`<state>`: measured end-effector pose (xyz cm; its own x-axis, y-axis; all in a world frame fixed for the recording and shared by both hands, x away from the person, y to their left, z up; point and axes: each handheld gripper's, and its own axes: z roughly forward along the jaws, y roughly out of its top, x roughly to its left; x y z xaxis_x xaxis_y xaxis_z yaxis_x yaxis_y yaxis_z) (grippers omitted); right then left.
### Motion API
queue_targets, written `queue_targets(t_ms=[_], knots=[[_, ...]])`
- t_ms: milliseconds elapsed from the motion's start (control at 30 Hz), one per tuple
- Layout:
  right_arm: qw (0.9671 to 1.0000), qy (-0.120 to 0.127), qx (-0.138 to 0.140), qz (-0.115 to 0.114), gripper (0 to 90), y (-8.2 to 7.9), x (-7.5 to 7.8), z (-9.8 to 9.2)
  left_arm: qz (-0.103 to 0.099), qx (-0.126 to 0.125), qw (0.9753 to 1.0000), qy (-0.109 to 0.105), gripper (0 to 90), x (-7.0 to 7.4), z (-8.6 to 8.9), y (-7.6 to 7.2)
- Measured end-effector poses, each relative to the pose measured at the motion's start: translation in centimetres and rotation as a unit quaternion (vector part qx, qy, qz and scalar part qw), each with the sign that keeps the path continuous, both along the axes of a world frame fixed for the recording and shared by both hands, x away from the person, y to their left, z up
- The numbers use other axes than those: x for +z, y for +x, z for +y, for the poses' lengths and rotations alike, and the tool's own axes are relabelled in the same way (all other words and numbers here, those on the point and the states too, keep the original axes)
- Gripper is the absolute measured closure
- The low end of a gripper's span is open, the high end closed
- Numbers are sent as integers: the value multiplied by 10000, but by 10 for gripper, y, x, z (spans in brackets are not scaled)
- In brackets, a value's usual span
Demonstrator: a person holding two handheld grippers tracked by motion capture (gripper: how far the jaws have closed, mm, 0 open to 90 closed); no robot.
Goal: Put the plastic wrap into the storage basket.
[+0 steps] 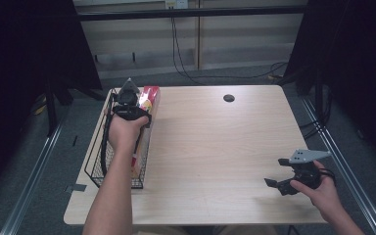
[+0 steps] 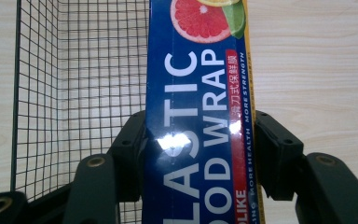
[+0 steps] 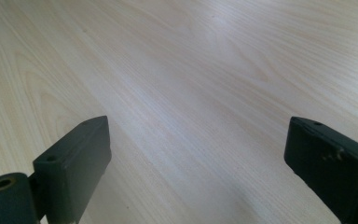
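Cardboard plastic wrap box [image 2: 198,121]: light, stiff, glossy, likely slippery; pinched across its long sides by left gripper [image 2: 200,154] over wire basket [image 2: 74,84]. Right gripper [image 3: 196,163] spread above bench [image 3: 191,70].

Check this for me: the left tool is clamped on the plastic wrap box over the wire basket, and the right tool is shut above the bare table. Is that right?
One detail is off. The right tool is open, not shut: the right gripper view shows its jaws wide apart over the bare table. The rest holds: the left tool is clamped on the plastic wrap box over the wire basket.
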<state>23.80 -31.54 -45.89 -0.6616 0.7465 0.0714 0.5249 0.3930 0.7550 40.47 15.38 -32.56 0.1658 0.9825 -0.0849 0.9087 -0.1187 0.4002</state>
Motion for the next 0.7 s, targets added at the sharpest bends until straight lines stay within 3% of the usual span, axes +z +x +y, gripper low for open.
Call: queue_targets(t_ms=[700], knots=[[10000, -21, 6, 5, 71, 0, 0, 2, -5, 315, 9995, -12, 443, -3, 27, -8]])
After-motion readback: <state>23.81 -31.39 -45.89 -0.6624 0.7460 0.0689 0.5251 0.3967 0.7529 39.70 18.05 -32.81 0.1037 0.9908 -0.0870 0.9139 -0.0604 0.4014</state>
